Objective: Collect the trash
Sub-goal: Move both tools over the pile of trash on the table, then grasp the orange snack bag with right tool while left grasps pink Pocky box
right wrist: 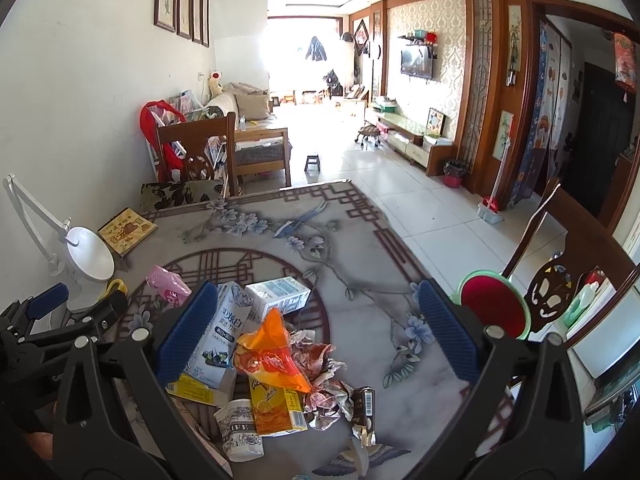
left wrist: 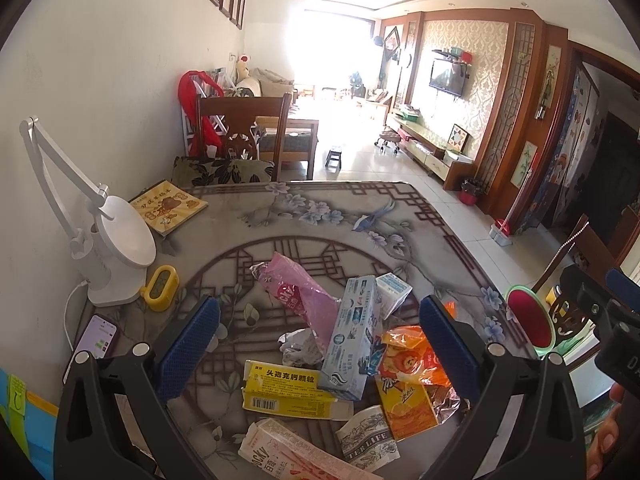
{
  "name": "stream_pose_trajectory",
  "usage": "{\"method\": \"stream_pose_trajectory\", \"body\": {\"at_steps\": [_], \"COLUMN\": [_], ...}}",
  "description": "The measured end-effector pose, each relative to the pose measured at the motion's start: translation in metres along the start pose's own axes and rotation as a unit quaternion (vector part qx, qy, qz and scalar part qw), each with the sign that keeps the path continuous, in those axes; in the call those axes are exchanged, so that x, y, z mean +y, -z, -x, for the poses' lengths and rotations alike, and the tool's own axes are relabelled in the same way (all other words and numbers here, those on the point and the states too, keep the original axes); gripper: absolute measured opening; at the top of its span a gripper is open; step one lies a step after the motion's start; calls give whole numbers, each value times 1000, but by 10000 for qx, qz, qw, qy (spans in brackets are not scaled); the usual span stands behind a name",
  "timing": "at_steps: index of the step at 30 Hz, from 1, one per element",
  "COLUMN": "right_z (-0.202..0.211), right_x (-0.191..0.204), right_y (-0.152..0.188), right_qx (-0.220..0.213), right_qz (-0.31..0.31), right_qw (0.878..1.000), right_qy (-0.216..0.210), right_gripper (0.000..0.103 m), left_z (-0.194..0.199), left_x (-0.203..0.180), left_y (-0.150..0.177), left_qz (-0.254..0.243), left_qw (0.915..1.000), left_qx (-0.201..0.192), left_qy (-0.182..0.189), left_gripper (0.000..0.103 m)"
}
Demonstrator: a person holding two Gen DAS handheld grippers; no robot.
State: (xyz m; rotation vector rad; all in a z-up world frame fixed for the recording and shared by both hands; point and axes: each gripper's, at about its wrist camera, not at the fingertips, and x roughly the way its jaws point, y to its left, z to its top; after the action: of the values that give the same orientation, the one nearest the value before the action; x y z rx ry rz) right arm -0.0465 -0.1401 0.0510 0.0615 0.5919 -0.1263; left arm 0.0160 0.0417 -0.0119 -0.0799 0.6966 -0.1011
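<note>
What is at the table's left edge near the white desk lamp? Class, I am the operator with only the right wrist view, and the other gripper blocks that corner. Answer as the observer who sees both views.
Observer: A smartphone in a purple case lies flat there, in front of the white desk lamp, with its screen lit.
Operator: And the yellow sliver beside the lamp base?
Observer: That is a small yellow digital clock, standing upright with its display towards the left wrist camera.
Operator: Is any trash hidden behind my gripper's left finger?
Observer: Yes, a pink-and-white cardboard Pocky box lies at the near edge, in front of the yellow medicine box.
</note>
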Motion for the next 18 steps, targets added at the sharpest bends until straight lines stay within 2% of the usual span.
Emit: {"method": "stream_pose_trajectory", "body": {"at_steps": [3,5,8,10,14,15,16,17,18], "right_z": [-30,-63,-105,-123,-147,-151,-154,-156,-157], "right_x": [-3,-5,-3,1,10,15,18,20,22], "right_y": [12,29,55,63,67,67,67,67,67], "right_qx": [474,1090,1705,1897,2139,2143,2146,2171,2200], "right_qz": [50,22,-36,55,120,198,267,303,321], "right_qw": [9987,9927,9818,9783,9704,9701,9695,9683,9668], "right_qy": [-197,-521,-837,-828,-1115,-1126,-1149,-1196,-1260], "right_gripper": [99,99,99,99,98,92,80,73,60], "left_z": [-7,-14,-22,-26,-41,-46,-50,-55,-60], "left_x": [10,21,34,40,43,44,45,47,47], "left_y": [9,19,39,52,81,91,99,107,115], "left_qz": [68,147,204,194,119,134,166,209,269], "left_qw": [9997,9990,9968,9950,9874,9837,9800,9755,9704], "left_qx": [214,418,772,978,1545,1742,1920,2119,2307], "left_qy": [-28,-30,-9,26,326,420,486,561,664], "left_gripper": [95,95,95,95,94,92,88,86,83]}}
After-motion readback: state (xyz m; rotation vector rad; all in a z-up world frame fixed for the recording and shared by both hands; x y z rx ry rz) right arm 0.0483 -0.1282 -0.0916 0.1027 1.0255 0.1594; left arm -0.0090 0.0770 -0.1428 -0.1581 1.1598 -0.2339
